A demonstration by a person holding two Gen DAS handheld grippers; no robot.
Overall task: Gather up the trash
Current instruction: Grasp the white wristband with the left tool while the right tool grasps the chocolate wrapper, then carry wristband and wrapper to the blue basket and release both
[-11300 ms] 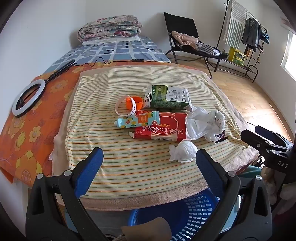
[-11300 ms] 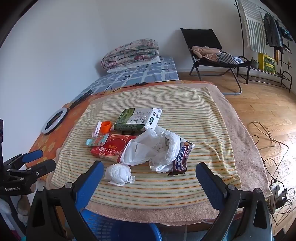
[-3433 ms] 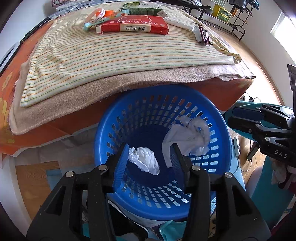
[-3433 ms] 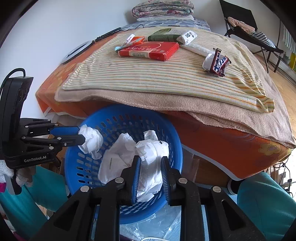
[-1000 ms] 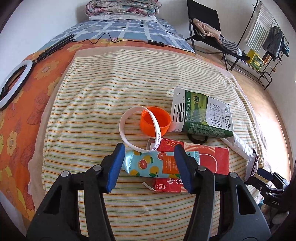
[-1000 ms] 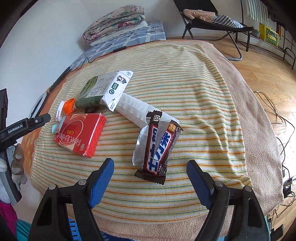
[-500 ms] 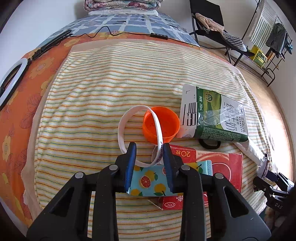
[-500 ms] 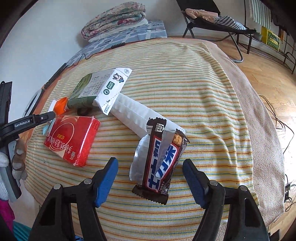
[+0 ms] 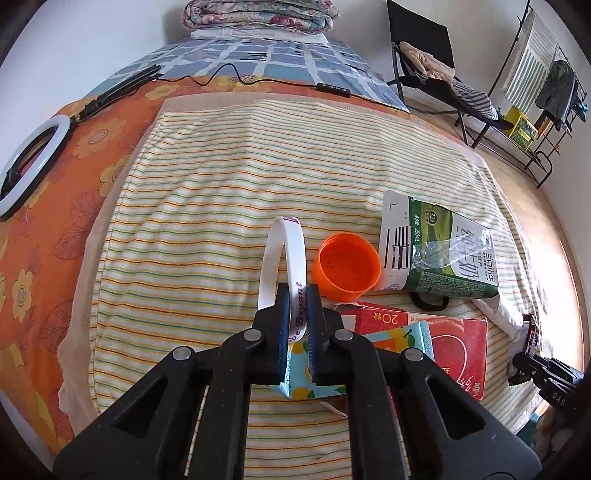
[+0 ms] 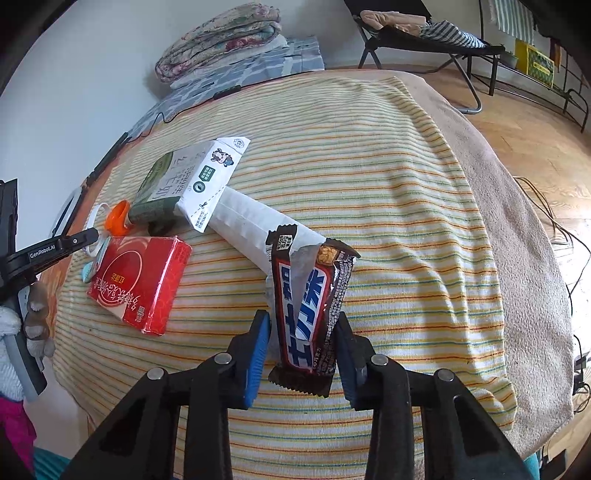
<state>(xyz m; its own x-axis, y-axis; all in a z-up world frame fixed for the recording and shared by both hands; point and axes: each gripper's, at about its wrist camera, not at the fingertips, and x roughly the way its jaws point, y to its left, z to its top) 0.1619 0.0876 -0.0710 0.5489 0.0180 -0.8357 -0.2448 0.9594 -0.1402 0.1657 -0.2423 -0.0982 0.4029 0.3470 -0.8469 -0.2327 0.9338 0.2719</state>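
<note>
My left gripper [image 9: 298,299] is shut on a white wristband [image 9: 282,251], pinched into a narrow upright loop on the striped towel [image 9: 221,184]. An orange cap [image 9: 347,266], a green milk carton [image 9: 443,251], a red box [image 9: 454,343] and a fruit-print packet [image 9: 406,336] lie just right of it. In the right wrist view, my right gripper [image 10: 301,332] is closing on a brown chocolate bar wrapper [image 10: 306,306]. Both pads touch the wrapper's long edges. A white paper sleeve [image 10: 247,221] lies under the wrapper's far end.
A ring light [image 9: 26,162] and its cable lie on the orange sheet at the left. A folded quilt [image 9: 258,14] sits at the back. A folding chair [image 9: 424,55] and a drying rack [image 9: 535,92] stand at the far right. The towel's near edge [image 10: 332,443] drops off.
The left jaws have shut on the wristband, squeezing it from a round loop into a narrow one. The right jaws have narrowed from wide apart to the wrapper's sides.
</note>
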